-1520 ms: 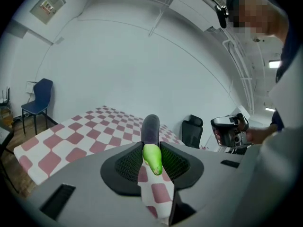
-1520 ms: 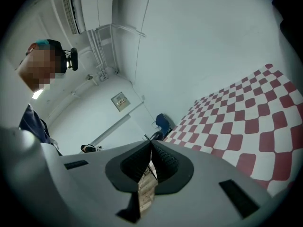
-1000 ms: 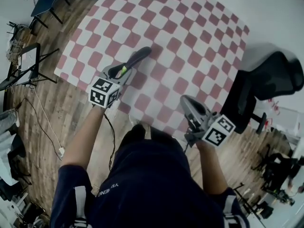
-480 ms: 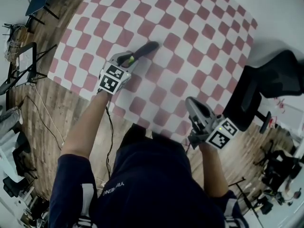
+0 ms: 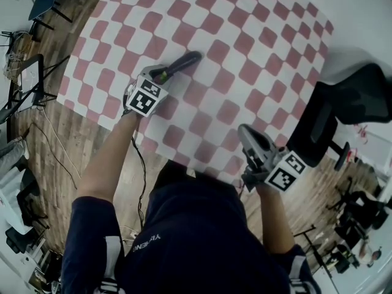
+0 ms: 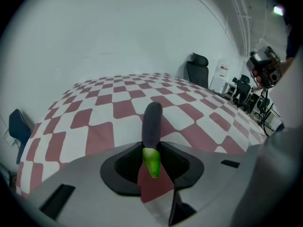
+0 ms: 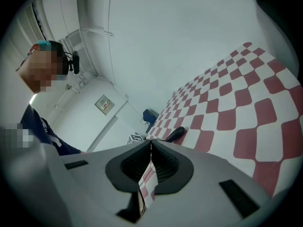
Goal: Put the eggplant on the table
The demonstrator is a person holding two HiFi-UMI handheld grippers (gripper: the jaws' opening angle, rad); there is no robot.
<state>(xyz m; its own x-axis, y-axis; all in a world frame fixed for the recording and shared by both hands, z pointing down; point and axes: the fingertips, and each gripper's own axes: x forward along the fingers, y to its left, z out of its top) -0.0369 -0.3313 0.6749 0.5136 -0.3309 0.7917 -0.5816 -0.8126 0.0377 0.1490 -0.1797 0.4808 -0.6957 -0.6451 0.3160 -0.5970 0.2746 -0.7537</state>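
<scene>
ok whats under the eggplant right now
The checkered table lies under the eggplant; nothing else shows there. The left claw grips its green stem end, covering the table below that. Whether the tip touches the table cannot be told.

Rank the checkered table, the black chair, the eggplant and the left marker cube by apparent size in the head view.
1. checkered table
2. black chair
3. eggplant and left marker cube look about alike; the cube is nearer the camera, so no ranking.
</scene>
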